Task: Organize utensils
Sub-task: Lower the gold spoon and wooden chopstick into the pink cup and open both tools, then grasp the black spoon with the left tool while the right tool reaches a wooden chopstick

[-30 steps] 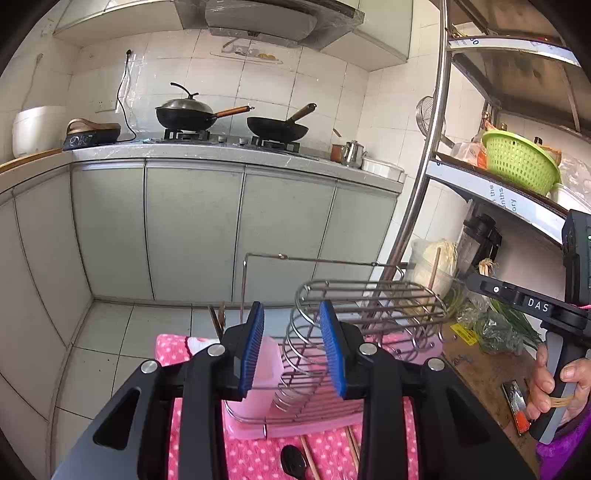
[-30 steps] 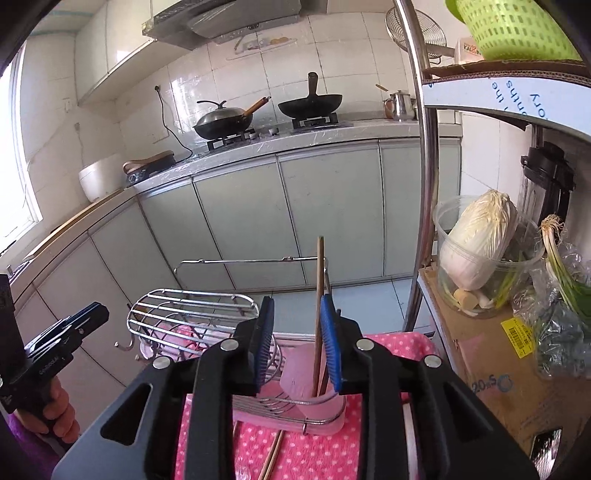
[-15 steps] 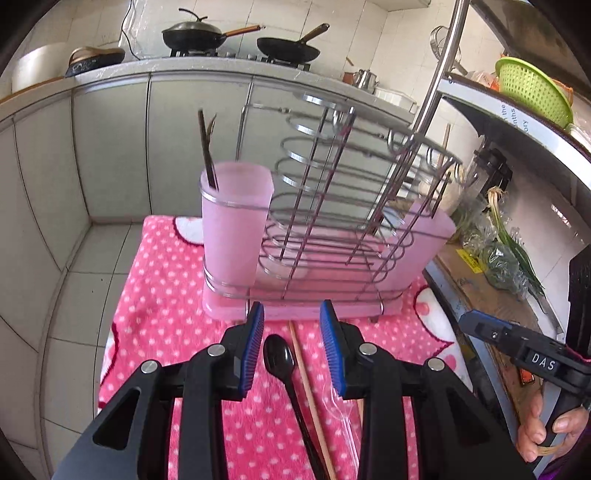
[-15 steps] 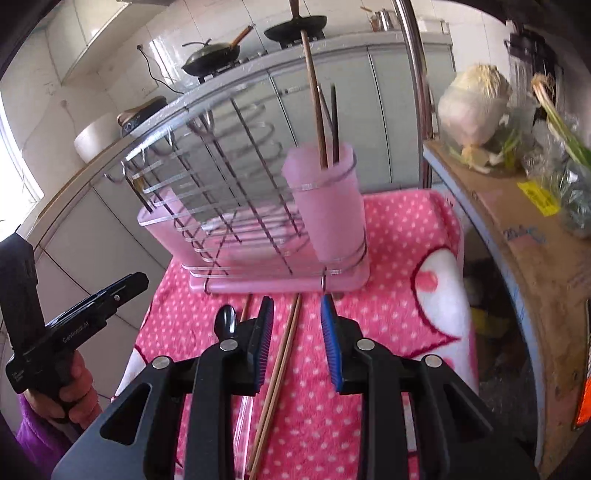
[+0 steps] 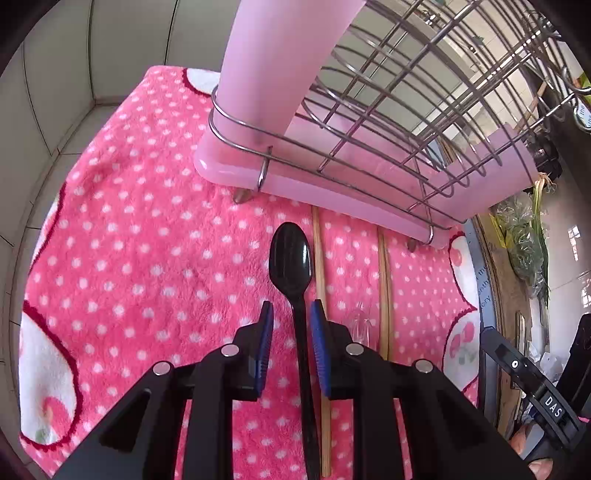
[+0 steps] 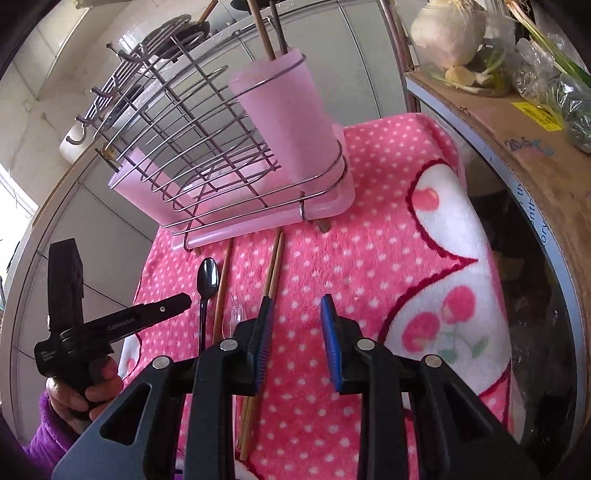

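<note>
Two pink cups stand at the ends of a wire rack (image 6: 207,147) on a pink tray (image 5: 332,192).
Right wrist view: the nearer cup (image 6: 291,122), upper centre, holds a wooden chopstick (image 6: 260,29) and a dark stick; what the far cup (image 6: 129,177) holds is hidden. Left wrist view: the left tongs (image 5: 291,321), low centre, are spread around the handle of the black spoon (image 5: 291,258), not touching it, on the dotted pink towel (image 5: 147,258). Chopsticks (image 5: 319,266) lie just beside it. The right tongs (image 6: 295,314) are spread over the towel, holding nothing.
</note>
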`<state>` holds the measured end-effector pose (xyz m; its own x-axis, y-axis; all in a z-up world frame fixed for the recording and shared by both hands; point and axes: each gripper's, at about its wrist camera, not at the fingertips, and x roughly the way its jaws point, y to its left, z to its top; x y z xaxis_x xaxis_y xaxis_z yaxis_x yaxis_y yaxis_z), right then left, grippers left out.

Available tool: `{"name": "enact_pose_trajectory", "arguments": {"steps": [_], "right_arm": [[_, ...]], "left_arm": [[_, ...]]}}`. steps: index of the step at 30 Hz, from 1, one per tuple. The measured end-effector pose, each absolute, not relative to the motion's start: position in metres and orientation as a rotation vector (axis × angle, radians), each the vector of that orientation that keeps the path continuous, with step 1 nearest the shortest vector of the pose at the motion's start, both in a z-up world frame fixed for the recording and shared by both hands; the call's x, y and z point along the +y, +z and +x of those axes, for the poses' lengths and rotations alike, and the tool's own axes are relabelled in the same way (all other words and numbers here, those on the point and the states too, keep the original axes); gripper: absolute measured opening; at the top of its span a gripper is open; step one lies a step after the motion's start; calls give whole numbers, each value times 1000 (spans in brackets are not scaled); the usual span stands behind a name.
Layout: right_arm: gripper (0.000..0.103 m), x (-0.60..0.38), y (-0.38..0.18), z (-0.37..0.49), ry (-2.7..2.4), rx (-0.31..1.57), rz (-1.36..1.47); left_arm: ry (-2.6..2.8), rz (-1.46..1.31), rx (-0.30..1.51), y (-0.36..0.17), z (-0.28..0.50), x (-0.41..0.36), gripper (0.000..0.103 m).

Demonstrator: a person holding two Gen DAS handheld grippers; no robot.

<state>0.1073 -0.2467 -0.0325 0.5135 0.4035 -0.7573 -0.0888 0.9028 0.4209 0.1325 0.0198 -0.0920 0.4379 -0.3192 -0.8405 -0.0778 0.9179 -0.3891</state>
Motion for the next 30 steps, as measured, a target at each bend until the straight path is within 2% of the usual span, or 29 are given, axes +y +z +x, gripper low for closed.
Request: {"name": "enact_pose_trajectory", "arguments": {"steps": [6, 7, 8, 11, 18, 23, 30], "right_arm": [[27, -251, -45, 112, 318, 1029, 413], [27, -250, -47, 112, 318, 1035, 416], [27, -248, -50, 113, 320, 1042, 415], [27, -240, -57, 116, 331, 1066, 404], [23, -216, -74, 124, 349, 1128, 349], [14, -196, -83, 127, 360, 1159, 309], [13, -176, -88, 128, 347, 1176, 250]], "left_arm": [[-133, -368, 1160, -109, 145, 2, 19], [-126, -355, 1148, -110, 144, -1, 18], [-117, -328, 1137, -110, 144, -3, 12], [-118, -317, 1129, -111, 141, -3, 9], [-80, -338, 1079, -95, 127, 26, 9], [-30, -321, 1057, -90, 120, 46, 9], [-24, -348, 1063, -98, 113, 65, 9]]}}
